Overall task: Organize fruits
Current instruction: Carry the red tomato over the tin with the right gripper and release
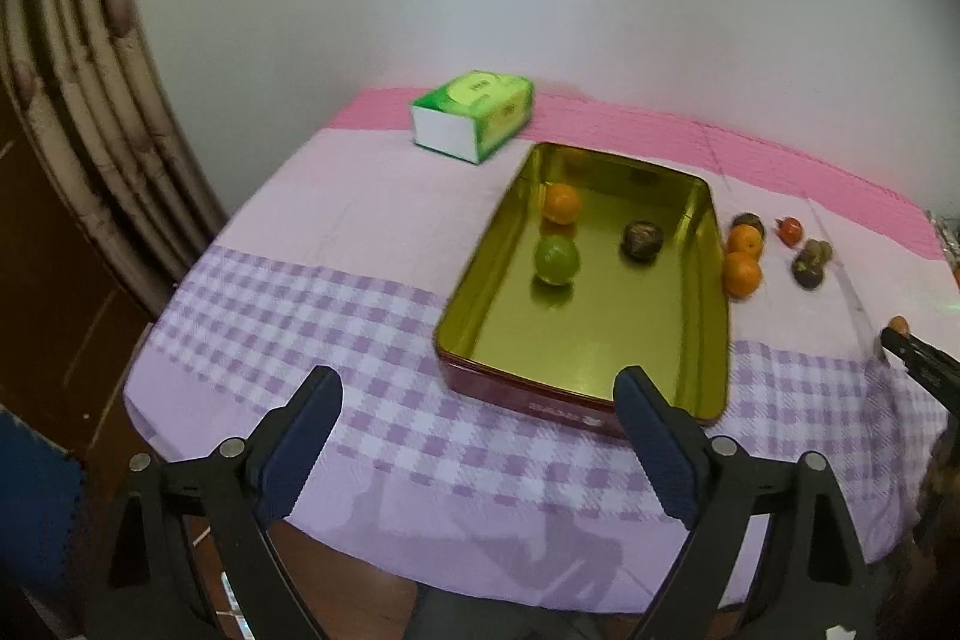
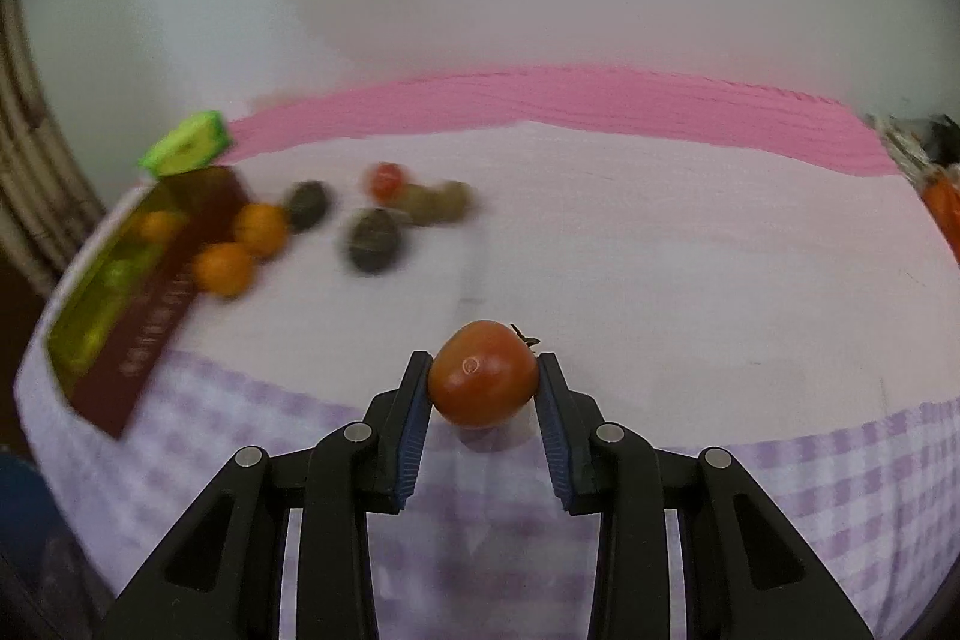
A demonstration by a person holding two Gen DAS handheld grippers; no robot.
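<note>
over the checked purple cloth (image 2: 810, 472) | right gripper (image 2: 483, 379) pinches a round red tomato (image 2: 483, 375) tight so it won't drop | left gripper (image 1: 477, 406) wide, empty, near the gold metal tin (image 1: 600, 328) | tin holds three fruits | tomato likely goes there next

Three fruits (image 1: 556, 261) in the tin (image 1: 714, 316), tissue box (image 1: 472, 114) behind it, loose fruits (image 1: 742, 275) to its right
</note>
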